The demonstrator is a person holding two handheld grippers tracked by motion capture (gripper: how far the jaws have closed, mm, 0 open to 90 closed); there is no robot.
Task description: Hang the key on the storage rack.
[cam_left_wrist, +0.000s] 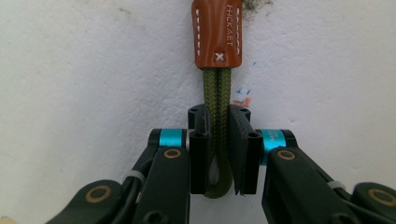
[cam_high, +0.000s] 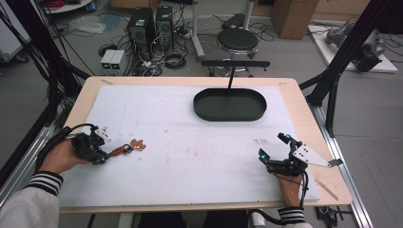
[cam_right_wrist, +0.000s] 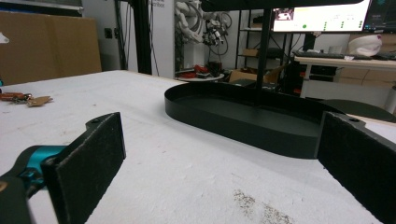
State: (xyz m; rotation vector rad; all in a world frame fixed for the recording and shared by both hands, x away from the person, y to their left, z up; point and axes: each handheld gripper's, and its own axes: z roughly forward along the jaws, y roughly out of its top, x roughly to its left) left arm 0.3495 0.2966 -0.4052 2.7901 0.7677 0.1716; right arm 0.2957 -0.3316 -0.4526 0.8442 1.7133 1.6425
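Observation:
A keychain lies on the white mat at the left: an olive-green cord loop (cam_left_wrist: 217, 102) joined to a brown leather tab (cam_left_wrist: 217, 32), with a brown tag (cam_high: 138, 144) at its far end. My left gripper (cam_left_wrist: 218, 140) is shut on the cord loop, its pads pressing both strands. In the high view the left gripper (cam_high: 102, 153) rests on the mat with the keychain (cam_high: 121, 150) running out to its right. My right gripper (cam_high: 273, 151) sits at the mat's right front, jaws wide apart with nothing between them. Its own view faces the black oval tray (cam_right_wrist: 252, 119).
The black oval tray (cam_high: 230, 105) stands at the back centre-right of the mat, with a thin black stand post (cam_high: 231, 78) rising behind it. The wooden table edge (cam_high: 328, 156) runs close to the right gripper. Computers, a stool and cables lie on the floor beyond.

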